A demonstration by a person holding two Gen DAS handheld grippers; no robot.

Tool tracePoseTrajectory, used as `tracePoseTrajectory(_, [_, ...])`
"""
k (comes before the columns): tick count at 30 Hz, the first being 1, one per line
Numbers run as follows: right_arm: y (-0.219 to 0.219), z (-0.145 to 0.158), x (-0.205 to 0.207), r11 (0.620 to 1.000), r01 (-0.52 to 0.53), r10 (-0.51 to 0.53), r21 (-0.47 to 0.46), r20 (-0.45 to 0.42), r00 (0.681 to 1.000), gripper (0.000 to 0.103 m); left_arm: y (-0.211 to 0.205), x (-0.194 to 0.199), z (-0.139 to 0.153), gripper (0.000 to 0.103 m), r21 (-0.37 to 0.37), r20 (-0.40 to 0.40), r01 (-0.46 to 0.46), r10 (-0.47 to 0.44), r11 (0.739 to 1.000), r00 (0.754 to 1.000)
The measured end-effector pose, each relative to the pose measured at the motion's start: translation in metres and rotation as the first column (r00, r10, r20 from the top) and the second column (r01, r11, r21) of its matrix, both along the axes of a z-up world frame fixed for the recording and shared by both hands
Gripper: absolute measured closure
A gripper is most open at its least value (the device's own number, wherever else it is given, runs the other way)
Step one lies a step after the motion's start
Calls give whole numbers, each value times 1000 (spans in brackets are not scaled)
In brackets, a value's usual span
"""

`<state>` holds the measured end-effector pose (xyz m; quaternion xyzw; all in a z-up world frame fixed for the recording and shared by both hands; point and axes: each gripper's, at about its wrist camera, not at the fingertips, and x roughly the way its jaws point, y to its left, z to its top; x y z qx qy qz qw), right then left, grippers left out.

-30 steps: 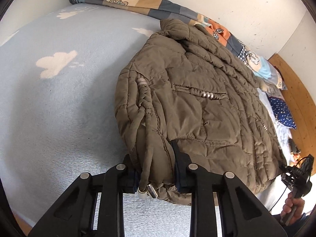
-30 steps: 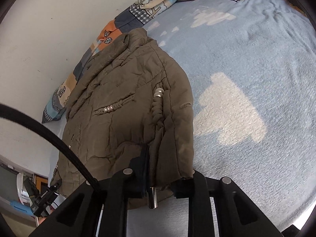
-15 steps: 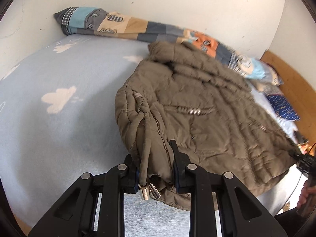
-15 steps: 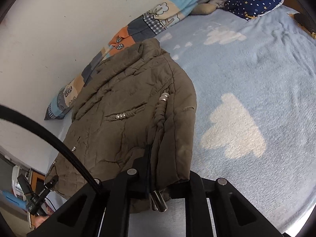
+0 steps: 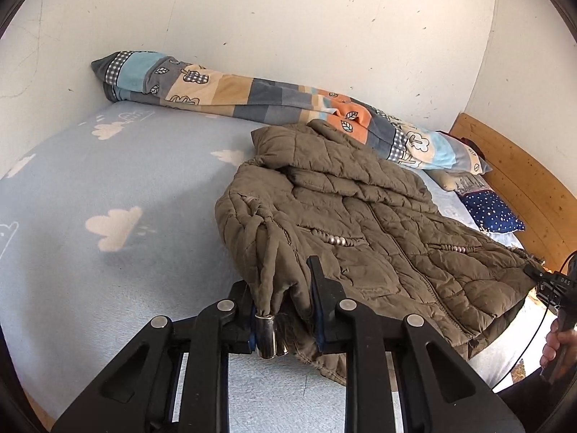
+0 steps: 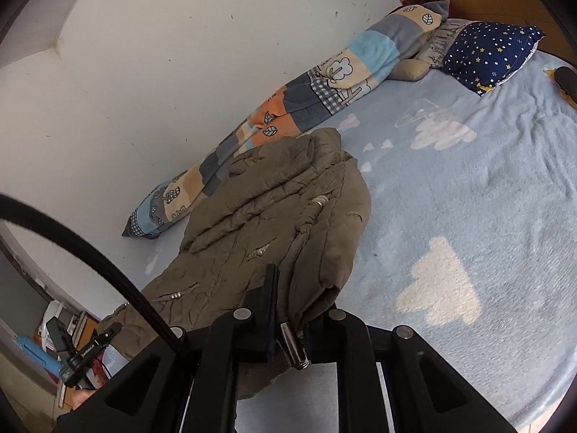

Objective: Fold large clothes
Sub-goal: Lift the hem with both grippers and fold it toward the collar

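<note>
An olive quilted jacket point(image 5: 360, 216) lies front up on the light blue cloud-print bed point(image 5: 108, 187), its collar toward the wall. My left gripper point(image 5: 281, 281) is shut on one bottom corner of its hem, where a drawstring with metal toggles point(image 5: 268, 335) hangs between the fingers. In the right wrist view the jacket point(image 6: 259, 209) stretches away, and my right gripper point(image 6: 299, 299) is shut on the other hem corner beside another metal toggle point(image 6: 294, 344). Both corners are held up off the bed. Each view shows the other gripper small at the far hem corner.
A rolled patchwork blanket point(image 5: 252, 97) runs along the white wall behind the jacket. A navy star-print pillow point(image 6: 494, 50) and a wooden headboard point(image 5: 523, 180) are at the bed's head. A black cable point(image 6: 90, 259) crosses the right wrist view. Clutter sits off the bed's edge point(image 6: 47, 342).
Both grippers have risen with the hem corners in them, lifting the jacket's lower edge off the bed. Both views have tipped up, showing more wall.
</note>
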<state>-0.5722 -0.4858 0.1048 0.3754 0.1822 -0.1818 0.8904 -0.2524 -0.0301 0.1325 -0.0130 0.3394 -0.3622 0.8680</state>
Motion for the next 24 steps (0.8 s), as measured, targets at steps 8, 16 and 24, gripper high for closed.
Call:
tracePoseTrajectory(8, [3,12,-13,1000,4,-4,-9,47,999,91,7,-14,12,82,9,27,22,-23,1000,999])
tracePoseTrajectory(16, [17,34,-28,999,-10,15,-47,106,994,91,19,-23,28,82,14,51,32,-33,999,998])
tracePoseTrajectory(24, [30,47,-44,998,-33,39,-45,138,990,91,33,-36,40,82,6,63,29,-29,1000,998])
